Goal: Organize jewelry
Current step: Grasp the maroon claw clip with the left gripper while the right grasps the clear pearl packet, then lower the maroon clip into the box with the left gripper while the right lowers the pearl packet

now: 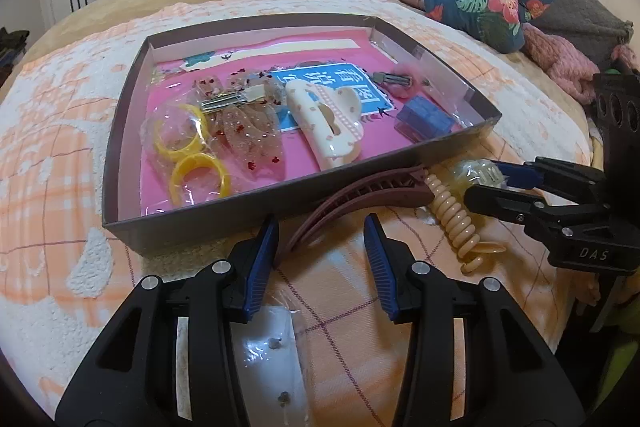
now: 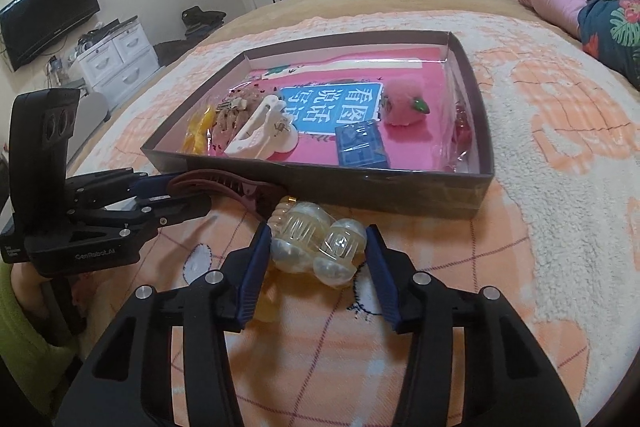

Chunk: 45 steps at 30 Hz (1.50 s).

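Two grippers, both wide open and empty: the right gripper (image 2: 316,239) straddles the clear bead bracelet (image 2: 316,247) on the blanket (image 2: 520,247) just outside the box's (image 2: 360,187) near edge, the left gripper (image 1: 320,239) faces the brown hair clip (image 1: 360,195) there; the bracelet looks light, slick, stretchy, so I'd pinch across its middle.

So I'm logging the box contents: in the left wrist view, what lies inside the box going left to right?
yellow rings → clear glitter clips → cream claw clip → blue box
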### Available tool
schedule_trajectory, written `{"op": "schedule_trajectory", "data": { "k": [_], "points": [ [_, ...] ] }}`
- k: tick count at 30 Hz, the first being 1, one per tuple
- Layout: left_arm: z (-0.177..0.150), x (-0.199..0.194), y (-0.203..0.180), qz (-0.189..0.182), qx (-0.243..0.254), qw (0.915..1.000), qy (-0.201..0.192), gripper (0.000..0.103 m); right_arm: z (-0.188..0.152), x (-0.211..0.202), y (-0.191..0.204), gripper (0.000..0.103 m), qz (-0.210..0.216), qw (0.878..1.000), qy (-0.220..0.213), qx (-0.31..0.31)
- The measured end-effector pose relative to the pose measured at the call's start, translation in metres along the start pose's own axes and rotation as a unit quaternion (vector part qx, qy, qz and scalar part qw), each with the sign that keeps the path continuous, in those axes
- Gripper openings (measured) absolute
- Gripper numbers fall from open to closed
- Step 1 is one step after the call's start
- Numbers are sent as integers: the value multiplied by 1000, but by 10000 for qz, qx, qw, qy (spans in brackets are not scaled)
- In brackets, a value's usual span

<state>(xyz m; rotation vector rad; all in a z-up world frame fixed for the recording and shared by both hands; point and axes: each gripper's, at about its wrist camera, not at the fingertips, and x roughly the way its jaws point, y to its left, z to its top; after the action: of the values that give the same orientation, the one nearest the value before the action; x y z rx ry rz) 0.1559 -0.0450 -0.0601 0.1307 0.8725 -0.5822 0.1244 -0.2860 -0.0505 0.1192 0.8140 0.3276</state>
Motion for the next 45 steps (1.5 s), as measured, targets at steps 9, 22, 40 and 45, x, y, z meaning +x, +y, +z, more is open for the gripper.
{"op": "schedule_trajectory", "data": {
  "k": [9, 22, 40, 45],
  "points": [
    [-6, 0, -10, 9, 160, 9998, 71, 19, -7, -16, -20, 46, -186, 9996, -66, 194],
    [-17, -10, -33, 223, 396, 9990, 55, 5, -12, -32, -34, 46, -371, 9988, -151, 290],
    [-26, -43, -49, -6, 46, 9995, -312, 1, -15, -50, -25, 46, -355, 9989, -297, 120],
    [-32, -45, -45, 3, -95, 9997, -220, 1, -15, -52, -19, 46, -310, 9990, -327, 50]
  ]
}}
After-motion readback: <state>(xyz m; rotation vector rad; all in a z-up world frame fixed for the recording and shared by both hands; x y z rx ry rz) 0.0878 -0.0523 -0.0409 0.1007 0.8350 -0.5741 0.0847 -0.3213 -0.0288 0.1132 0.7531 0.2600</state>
